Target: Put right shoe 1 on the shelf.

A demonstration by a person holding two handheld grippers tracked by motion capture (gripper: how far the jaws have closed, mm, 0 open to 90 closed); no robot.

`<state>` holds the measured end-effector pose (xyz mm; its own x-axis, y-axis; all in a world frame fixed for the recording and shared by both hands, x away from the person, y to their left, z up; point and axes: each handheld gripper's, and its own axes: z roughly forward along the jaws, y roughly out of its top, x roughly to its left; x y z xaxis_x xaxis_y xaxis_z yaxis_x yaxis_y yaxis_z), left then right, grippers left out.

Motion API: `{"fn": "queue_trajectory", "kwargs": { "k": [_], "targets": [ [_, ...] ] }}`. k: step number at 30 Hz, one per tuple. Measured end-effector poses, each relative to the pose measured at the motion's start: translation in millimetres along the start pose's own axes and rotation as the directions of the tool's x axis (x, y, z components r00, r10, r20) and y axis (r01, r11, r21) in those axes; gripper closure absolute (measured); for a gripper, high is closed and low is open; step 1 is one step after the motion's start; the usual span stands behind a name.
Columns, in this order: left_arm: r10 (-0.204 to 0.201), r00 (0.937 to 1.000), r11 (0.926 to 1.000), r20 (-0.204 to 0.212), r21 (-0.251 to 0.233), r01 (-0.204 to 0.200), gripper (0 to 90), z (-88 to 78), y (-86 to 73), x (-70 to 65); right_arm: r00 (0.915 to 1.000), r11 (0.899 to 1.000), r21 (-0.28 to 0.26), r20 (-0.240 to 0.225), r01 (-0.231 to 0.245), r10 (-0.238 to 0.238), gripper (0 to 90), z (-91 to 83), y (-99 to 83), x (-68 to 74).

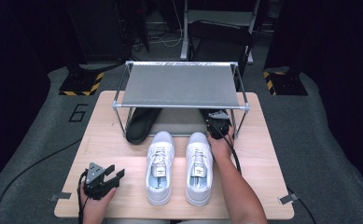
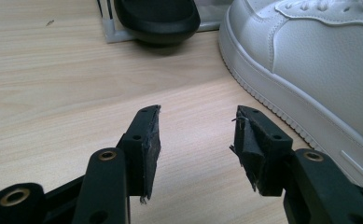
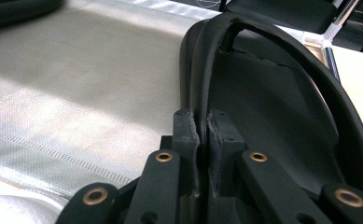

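Right gripper (image 3: 202,135) pinches the black slipper's (image 3: 282,93) thin strap edge; that shallow bite (jaws barely parted) could slip. Left gripper (image 2: 195,140), wide open and empty, offers no support, and the white sneakers (image 1: 198,163) just behind the right one could get bumped.

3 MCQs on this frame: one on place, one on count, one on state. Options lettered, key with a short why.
1. Where is the right gripper?
A. under the rack's front edge, by the right sneaker's toe
B. at the table's near left corner
C. on top of the rack

2. How many white sneakers stand on the table?
A. one
B. two
C. three

3. How do the left gripper's jaws stand?
A. clamped on a sneaker
B. clamped on a slipper
C. apart, with nothing between them

Key:
1 A: the high view shows it reaching in below the rack, beside that toe.
2 B: the left sneaker and the right one stand side by side.
3 C: the left gripper view shows bare tabletop between the pads; it is the right gripper's pads that pinch the slipper's strap.
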<state>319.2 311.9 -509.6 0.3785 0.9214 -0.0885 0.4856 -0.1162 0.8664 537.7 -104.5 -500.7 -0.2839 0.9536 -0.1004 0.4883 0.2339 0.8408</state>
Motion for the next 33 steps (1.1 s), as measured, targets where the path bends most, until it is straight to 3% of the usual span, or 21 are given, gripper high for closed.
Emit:
{"fn": "queue_trajectory", "kwargs": {
  "k": [1, 4, 8, 9, 18, 19, 22, 26, 33],
  "targets": [
    [-0.008, 0.9999, 0.9998, -0.008, -0.017, 0.008, 50.5, 0.5, -0.8, -0.2, 0.9993, 0.999, -0.021, -0.022, -0.031, 0.031, 78.7, -0.1, 0.4, 1.2],
    [-0.010, 0.9999, 0.9998, -0.010, -0.016, 0.010, 50.4, 0.4, -1.2, 0.1, 0.9991, 0.999, -0.012, -0.026, -0.035, 0.034, 76.5, -1.5, 1.6, 2.2],
    [-0.008, 1.0000, 1.0000, -0.002, -0.002, 0.008, 50.5, -0.3, -0.6, 0.2, 0.9999, 1.000, 0.000, -0.008, -0.009, 0.009, 72.1, -2.0, 0.4, 1.5],
    [-0.009, 1.0000, 1.0000, -0.002, -0.003, 0.009, 50.5, -0.2, -0.6, 0.0, 0.9996, 1.000, 0.003, -0.008, 0.027, -0.027, 69.7, -2.5, 0.6, 1.0],
    [-0.018, 0.9998, 0.9998, -0.010, -0.013, 0.018, 50.3, -0.5, -1.7, 0.8, 0.9998, 1.000, 0.009, -0.012, 0.016, -0.016, 59.3, -3.4, -0.2, 3.9],
    [-0.020, 0.9997, 0.9997, -0.013, -0.014, 0.019, 50.2, -0.5, -2.0, 1.8, 0.9999, 1.000, 0.010, -0.013, -0.003, 0.003, 57.5, -4.9, 0.6, 7.0],
    [-0.020, 0.9998, 0.9998, -0.008, 0.001, 0.020, 50.3, -1.3, -2.2, 2.9, 0.9999, 1.000, 0.010, -0.013, 0.008, -0.008, 55.8, -6.6, 1.3, 7.3],
    [-0.025, 0.9996, 0.9996, -0.016, -0.014, 0.025, 50.3, -0.8, -2.8, 2.8, 0.9997, 1.000, 0.000, -0.008, 0.024, -0.024, 53.3, -11.3, 3.1, 8.8],
    [-0.022, 0.9996, 0.9997, -0.015, -0.011, 0.022, 50.2, 1.1, -3.3, 2.0, 0.9998, 1.000, -0.014, -0.020, 0.002, -0.002, 49.0, -22.6, -0.9, 10.7]
  ]
}}
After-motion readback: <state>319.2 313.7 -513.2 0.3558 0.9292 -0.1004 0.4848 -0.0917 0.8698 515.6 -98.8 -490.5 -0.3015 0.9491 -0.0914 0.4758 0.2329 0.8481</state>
